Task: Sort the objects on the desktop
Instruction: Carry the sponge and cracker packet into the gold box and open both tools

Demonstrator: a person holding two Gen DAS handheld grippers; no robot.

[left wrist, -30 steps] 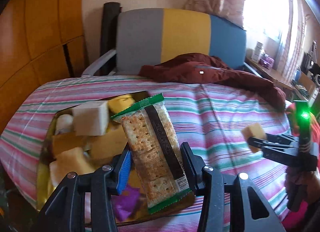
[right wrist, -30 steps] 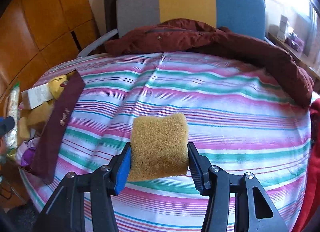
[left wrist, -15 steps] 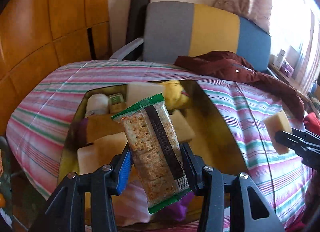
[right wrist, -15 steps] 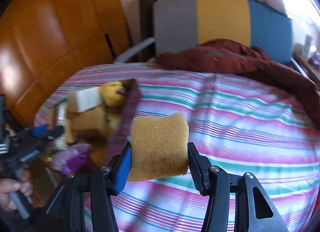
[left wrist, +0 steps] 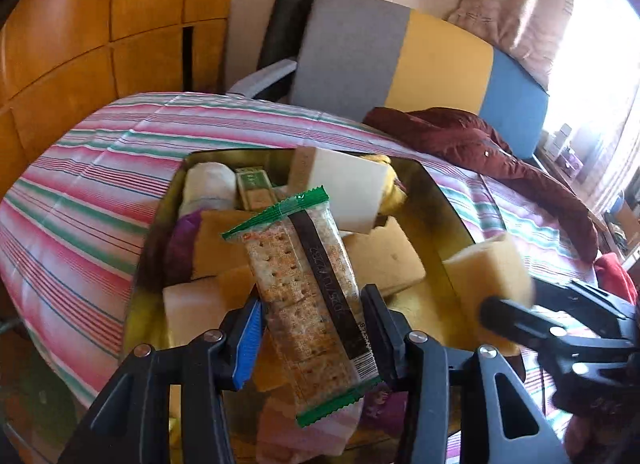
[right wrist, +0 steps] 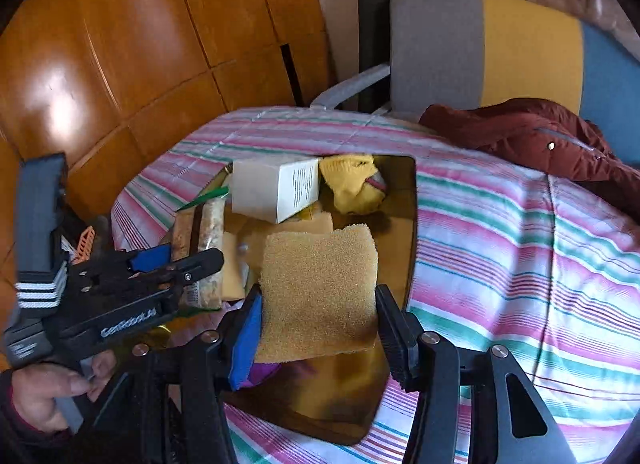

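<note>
A: What's changed?

B: Both hands have swung over the box. The left gripper still clamps the cracker pack above the sponges inside. Just right of it, the right gripper holds its sponge, jaws opening, pads still touching (so a drop looks close).

A: Meaning?

B: I'd judge two more items nearly sorted.

A: Any writing?

B: "GenRobot.AI" on the left gripper's body; the pack's date code is too blurred.

surface: striped cloth | on it: gold tray, maroon jacket
</note>
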